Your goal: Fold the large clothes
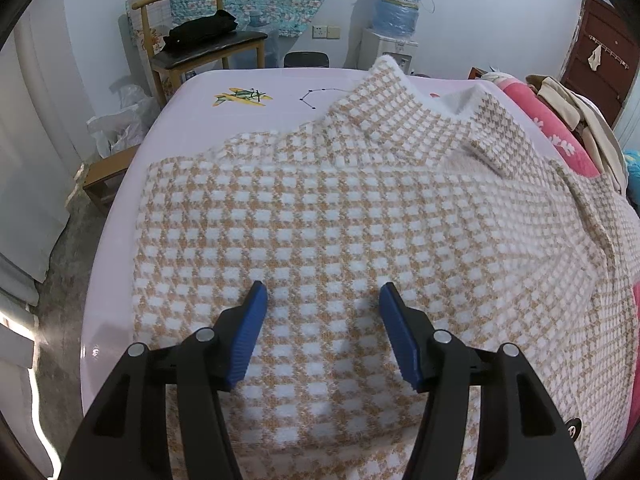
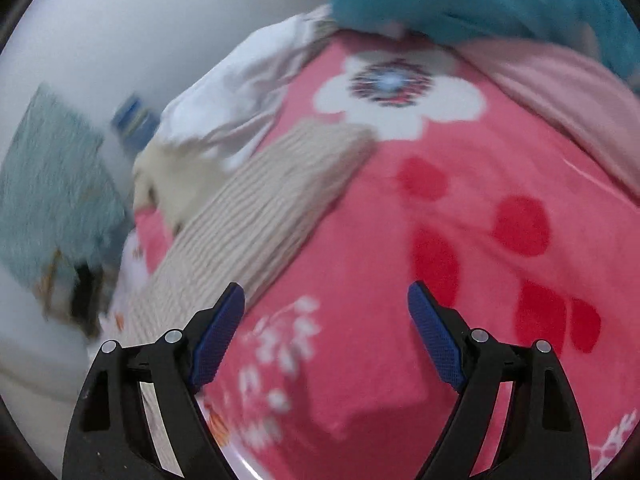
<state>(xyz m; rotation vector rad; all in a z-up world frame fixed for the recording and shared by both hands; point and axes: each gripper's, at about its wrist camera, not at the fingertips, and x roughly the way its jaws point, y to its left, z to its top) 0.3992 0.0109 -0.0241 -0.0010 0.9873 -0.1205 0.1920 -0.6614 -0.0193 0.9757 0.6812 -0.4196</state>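
Two grippers, both with fingers apart and holding nothing. The left gripper [image 1: 322, 308] hangs just over the checked garment [image 1: 360, 208], which lies spread on the bed [image 1: 248, 84], its body running away from the fingers toward the far collar end; cloth sits directly under and between the left fingers [image 1: 252, 332]. The right gripper [image 2: 326, 312] points at a pink floral blanket [image 2: 460, 200] and a ribbed beige knit [image 2: 272, 200], blurred. The left looks nearer the garment. No readable writing or brand anywhere.
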